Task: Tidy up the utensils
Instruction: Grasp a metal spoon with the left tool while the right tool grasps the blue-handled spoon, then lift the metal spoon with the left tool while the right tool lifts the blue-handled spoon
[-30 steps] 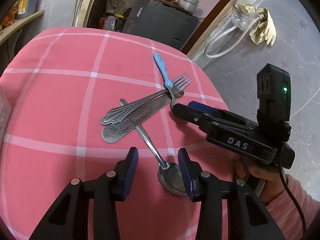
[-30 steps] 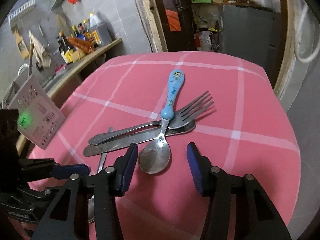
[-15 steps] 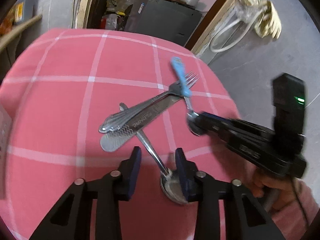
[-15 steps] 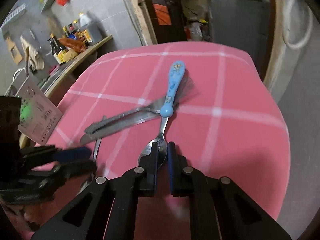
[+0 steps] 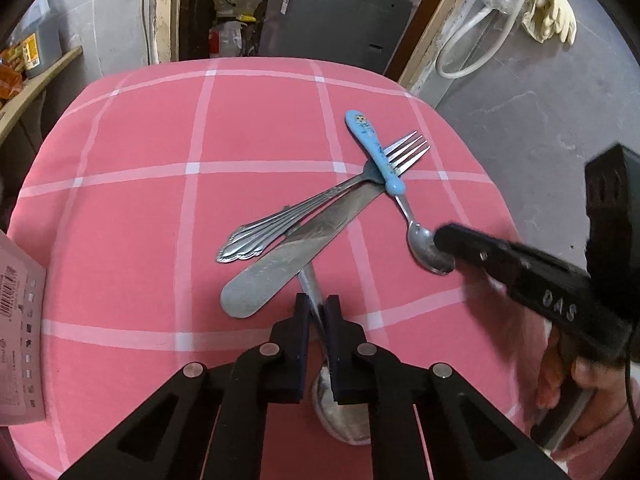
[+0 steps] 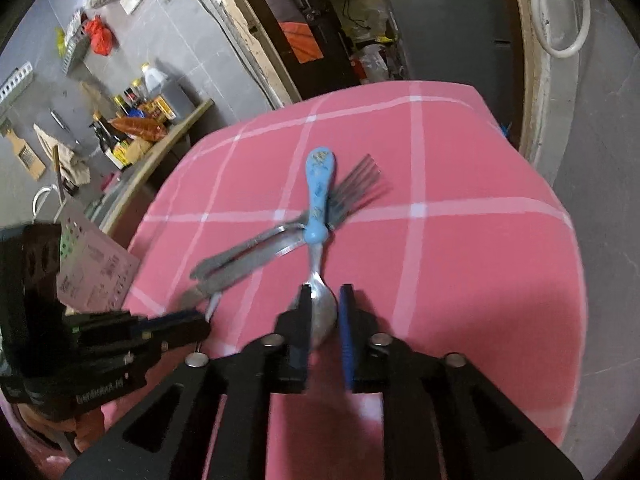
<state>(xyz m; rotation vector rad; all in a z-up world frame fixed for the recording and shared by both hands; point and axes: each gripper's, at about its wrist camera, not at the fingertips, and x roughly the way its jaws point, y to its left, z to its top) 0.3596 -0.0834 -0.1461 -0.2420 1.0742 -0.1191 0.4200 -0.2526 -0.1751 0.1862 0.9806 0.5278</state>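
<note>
The left tongs (image 5: 317, 320) are closing on the steel spoon's (image 5: 340, 408) handle. The right tongs (image 6: 325, 312) are opening around the blue spoon's (image 6: 320, 188) bowl. Beyond, knife (image 5: 288, 256) and fork (image 5: 320, 204) lie crossed on the surface (image 5: 140, 200); nothing looks sorted yet.

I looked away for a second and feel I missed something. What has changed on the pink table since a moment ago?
The left gripper has closed its jaws on the handle of the plain steel spoon. The right gripper pinched the bowl of the blue-handled small spoon, swung it round across the silver fork, and its jaws are now opening around it. The fork and the steel table knife stayed crossed on the pink checked tablecloth.
</note>
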